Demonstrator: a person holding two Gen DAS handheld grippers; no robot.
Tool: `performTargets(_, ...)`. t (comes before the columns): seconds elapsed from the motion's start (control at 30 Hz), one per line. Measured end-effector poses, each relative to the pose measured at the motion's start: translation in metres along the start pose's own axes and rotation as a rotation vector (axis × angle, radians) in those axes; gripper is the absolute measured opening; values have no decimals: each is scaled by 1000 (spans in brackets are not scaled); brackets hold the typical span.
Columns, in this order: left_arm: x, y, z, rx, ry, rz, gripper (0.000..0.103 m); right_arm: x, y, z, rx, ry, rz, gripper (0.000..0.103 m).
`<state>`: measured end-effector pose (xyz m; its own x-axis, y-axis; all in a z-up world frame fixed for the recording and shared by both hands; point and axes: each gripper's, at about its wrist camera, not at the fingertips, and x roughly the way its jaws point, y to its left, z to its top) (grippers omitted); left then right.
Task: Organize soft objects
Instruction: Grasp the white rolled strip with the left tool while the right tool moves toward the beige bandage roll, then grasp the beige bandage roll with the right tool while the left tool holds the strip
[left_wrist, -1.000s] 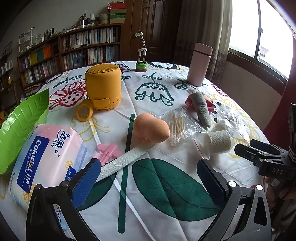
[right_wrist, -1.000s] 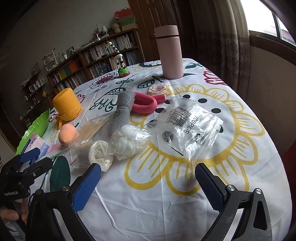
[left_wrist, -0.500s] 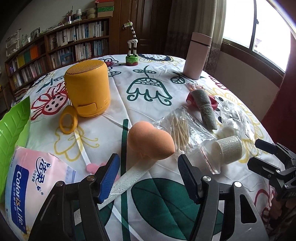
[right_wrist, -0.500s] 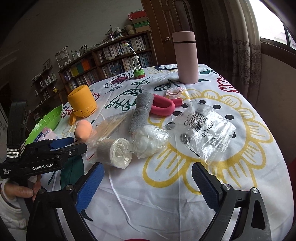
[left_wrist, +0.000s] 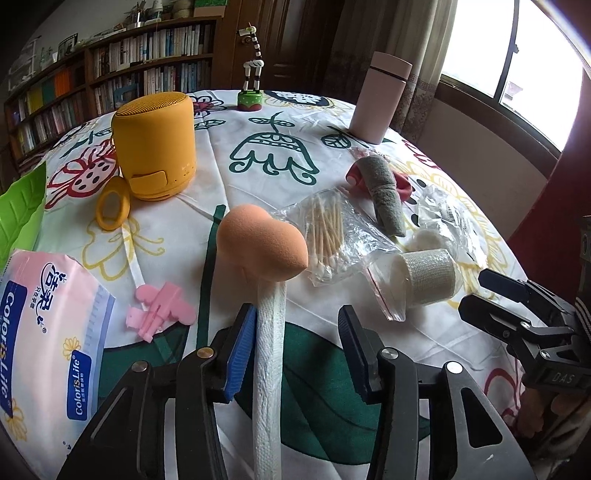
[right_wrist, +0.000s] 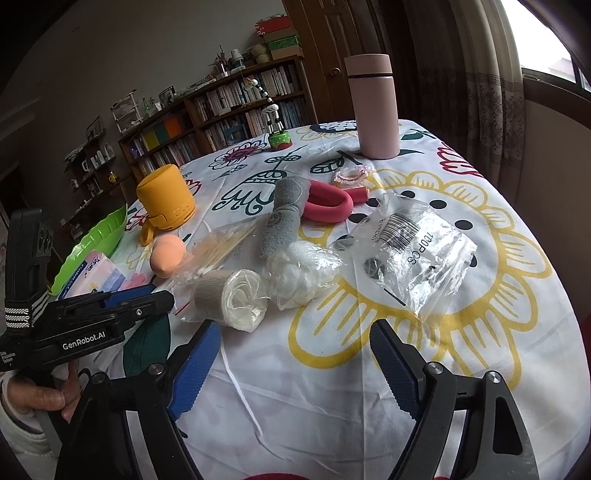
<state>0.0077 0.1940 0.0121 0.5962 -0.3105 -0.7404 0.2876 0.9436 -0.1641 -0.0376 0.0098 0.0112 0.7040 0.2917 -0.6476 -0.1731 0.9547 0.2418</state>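
An orange makeup sponge (left_wrist: 262, 243) (right_wrist: 167, 254) lies on the flowered tablecloth, resting on the far end of a white twisted paper strip (left_wrist: 271, 354). My left gripper (left_wrist: 297, 349) is open just short of the sponge. The strip runs between its blue pads and touches the left one. To the right lie a bag of cotton swabs (left_wrist: 328, 232), a bagged bandage roll (right_wrist: 229, 301), a bag of cotton balls (right_wrist: 295, 273) and a rolled grey towel (right_wrist: 282, 218). My right gripper (right_wrist: 295, 369) is open over bare cloth, near the bandage roll.
A tissue pack (left_wrist: 44, 314) and a green leaf tray (left_wrist: 18, 210) lie at the left. A yellow speaker (left_wrist: 155, 144), a pink bottle (right_wrist: 373, 107), a giraffe toy (left_wrist: 251, 85), a pink foam ring (right_wrist: 328, 206), a pink clip (left_wrist: 159, 310) and a clear bag (right_wrist: 410, 258) are there too.
My left gripper moved forward to the sponge and its jaws narrowed; the white strip now lies between them. My right gripper edged closer to the bagged items.
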Motion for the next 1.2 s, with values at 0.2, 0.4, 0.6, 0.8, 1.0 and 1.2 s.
performTargets(0.2, 0, 7, -1, -29, -13, 36, 13, 0, 7, 2, -15, -4, 8, 84)
performTargets(0.4, -13, 2, -8, -42, -17, 8, 10, 0, 17, 6, -38, -7, 27, 84)
performTargets(0.6, -28, -5, -14, -5, -40, 5, 9, 4, 32, 11, -78, -9, 48, 84)
performTargets(0.8, -27, -2, -17, -19, -28, 6, 9, 13, 44, 16, -104, 6, 39, 84)
performTargets(1.0, -32, -1, -16, -18, -45, 8, 9, 27, 49, 20, -98, 29, 34, 80)
performTargets(1.2, -31, 0, -16, -19, -35, 7, 9, 38, 51, 20, -101, 56, -17, 58)
